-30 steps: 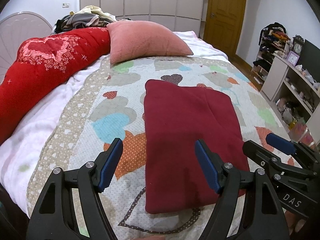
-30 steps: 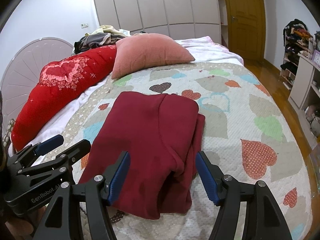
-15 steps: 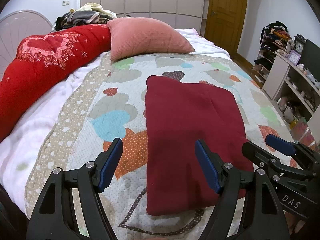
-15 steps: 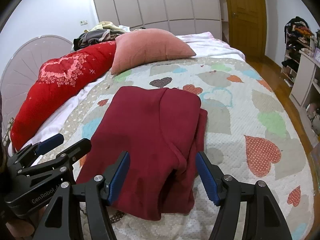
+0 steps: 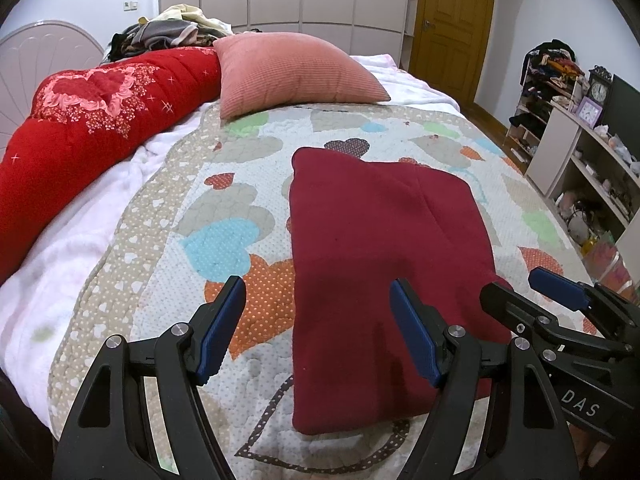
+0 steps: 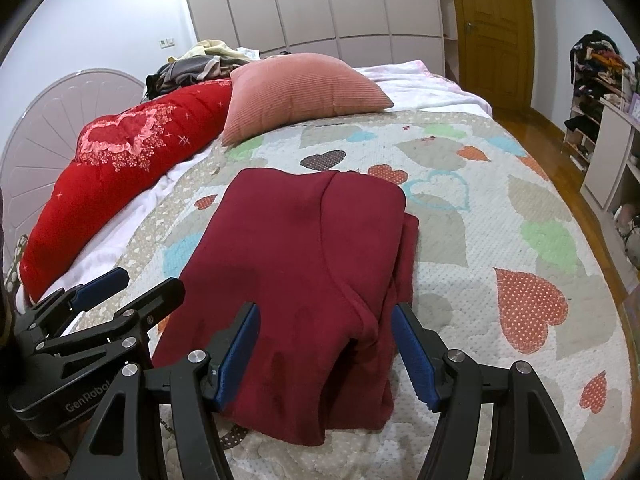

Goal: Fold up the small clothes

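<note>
1. Left wrist view: the left hand-held gripper [image 5: 318,330] hangs with its jaws wide apart and nothing between them, above the near left edge of the garment [image 5: 384,264]. The garment is a dark red, soft fleece-like rectangle lying flat on the quilt [image 5: 224,240] in the middle of the bed. The right hand-held gripper [image 5: 558,288] is just beside its near right corner.
2. Same view, surroundings: the quilt is dotted and stitched with heart patches. A pink ribbed pillow [image 5: 288,72] and a padded red duvet [image 5: 96,128] lie well apart from the garment.
3. Right wrist view: the right hand-held gripper [image 6: 326,350] is also spread and holds nothing, over the garment's [image 6: 304,264] near right edge. Here the layers are stacked unevenly and one lower layer sticks out on the right side.
4. Judgement: the fold looks nearly done. For a clean next fold, pinch all layers at both near corners together, lift level, carry to the far edge and line up the edges. The thick fabric should hold its shape, but loose inner layers may slip.
</note>
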`<move>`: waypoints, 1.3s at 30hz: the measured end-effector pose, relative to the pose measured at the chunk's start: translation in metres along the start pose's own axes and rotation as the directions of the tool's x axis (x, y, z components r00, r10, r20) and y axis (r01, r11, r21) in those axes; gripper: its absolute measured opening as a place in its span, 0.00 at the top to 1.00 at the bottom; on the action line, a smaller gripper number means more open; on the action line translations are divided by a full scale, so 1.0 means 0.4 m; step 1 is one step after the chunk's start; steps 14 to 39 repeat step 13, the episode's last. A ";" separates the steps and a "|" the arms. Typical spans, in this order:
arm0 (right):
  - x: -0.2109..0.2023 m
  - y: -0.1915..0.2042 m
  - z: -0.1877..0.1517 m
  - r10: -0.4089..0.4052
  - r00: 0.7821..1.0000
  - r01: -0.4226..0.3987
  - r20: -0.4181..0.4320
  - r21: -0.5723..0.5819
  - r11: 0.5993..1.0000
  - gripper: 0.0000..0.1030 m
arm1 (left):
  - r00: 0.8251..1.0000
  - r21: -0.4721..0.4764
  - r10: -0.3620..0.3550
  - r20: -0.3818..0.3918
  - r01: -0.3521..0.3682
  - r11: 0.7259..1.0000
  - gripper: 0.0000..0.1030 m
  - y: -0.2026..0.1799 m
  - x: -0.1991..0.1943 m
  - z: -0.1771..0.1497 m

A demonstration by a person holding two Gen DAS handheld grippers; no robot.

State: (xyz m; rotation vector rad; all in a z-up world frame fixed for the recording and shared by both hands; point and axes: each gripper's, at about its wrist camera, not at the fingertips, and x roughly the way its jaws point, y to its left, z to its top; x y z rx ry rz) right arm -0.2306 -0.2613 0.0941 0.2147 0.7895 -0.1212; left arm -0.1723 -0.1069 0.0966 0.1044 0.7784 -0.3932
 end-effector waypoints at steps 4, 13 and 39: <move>0.004 -0.002 -0.001 0.000 1.000 0.000 -0.003 0.004 1.000 0.36 | 1.000 0.004 0.000 -0.002 0.000 1.000 0.27 0.000 0.004 -0.001; 0.018 -0.006 -0.004 0.008 1.000 -0.008 -0.014 0.001 1.000 0.36 | 1.000 -0.003 -0.021 -0.015 0.021 1.000 0.27 0.019 0.024 -0.001; 0.018 -0.006 -0.004 0.008 1.000 -0.008 -0.014 0.001 1.000 0.36 | 1.000 -0.003 -0.021 -0.015 0.021 1.000 0.27 0.019 0.024 -0.001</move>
